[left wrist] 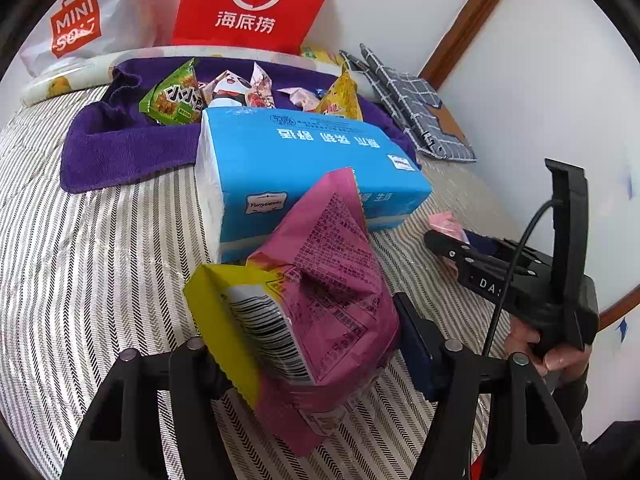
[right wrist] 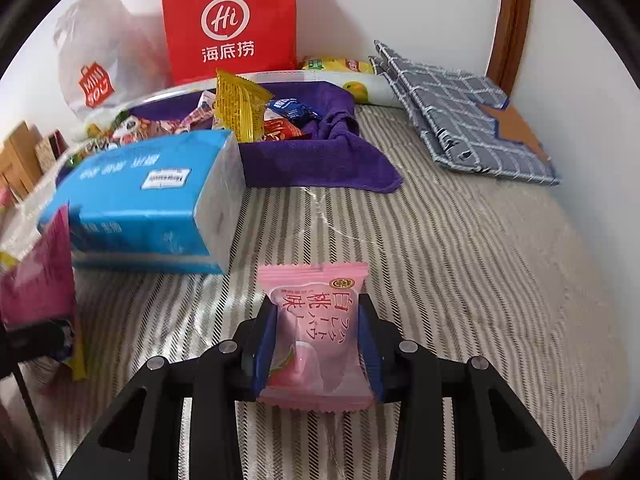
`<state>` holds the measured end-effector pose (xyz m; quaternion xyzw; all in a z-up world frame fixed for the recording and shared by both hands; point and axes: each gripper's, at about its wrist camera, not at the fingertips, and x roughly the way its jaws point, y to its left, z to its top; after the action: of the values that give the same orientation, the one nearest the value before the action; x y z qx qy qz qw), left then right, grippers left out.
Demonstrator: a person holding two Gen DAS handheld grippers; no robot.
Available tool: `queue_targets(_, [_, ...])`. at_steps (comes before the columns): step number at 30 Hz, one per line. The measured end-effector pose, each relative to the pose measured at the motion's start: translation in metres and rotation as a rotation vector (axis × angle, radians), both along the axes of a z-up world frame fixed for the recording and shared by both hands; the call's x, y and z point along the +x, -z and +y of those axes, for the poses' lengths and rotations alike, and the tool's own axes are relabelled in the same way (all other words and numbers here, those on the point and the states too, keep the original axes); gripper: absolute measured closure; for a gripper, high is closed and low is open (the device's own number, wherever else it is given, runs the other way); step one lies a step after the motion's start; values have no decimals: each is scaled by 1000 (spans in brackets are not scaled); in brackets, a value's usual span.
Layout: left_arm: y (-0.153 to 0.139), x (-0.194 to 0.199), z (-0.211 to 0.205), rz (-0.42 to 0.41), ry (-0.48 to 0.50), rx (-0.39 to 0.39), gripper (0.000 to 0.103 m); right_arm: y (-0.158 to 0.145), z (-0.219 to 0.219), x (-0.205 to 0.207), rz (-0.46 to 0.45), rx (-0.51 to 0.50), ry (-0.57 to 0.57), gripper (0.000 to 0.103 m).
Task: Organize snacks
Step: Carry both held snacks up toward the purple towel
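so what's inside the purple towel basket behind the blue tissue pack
Loose snack packets fill the purple towel basket: a green noodle-snack bag, a yellow crinkled packet, a dark blue wrapper, and red and pink ones. The blue tissue pack hides its near-left part and whatever lies underneath.

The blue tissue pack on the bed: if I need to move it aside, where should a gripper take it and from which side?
Probably across its short width, from above. The blue tissue pack lies flat on the striped bedspread, long sides exposed. Its far edge sits against the purple towel with snacks, so approach over the near end.
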<state>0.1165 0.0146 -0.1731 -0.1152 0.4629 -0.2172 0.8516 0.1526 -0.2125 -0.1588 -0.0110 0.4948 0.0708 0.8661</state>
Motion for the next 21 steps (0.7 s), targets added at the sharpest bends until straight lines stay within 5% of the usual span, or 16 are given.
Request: queue_targets(21, [-24,-17,14,-66,-11,-20,47,-2,6,-6,-27,-33,7,68])
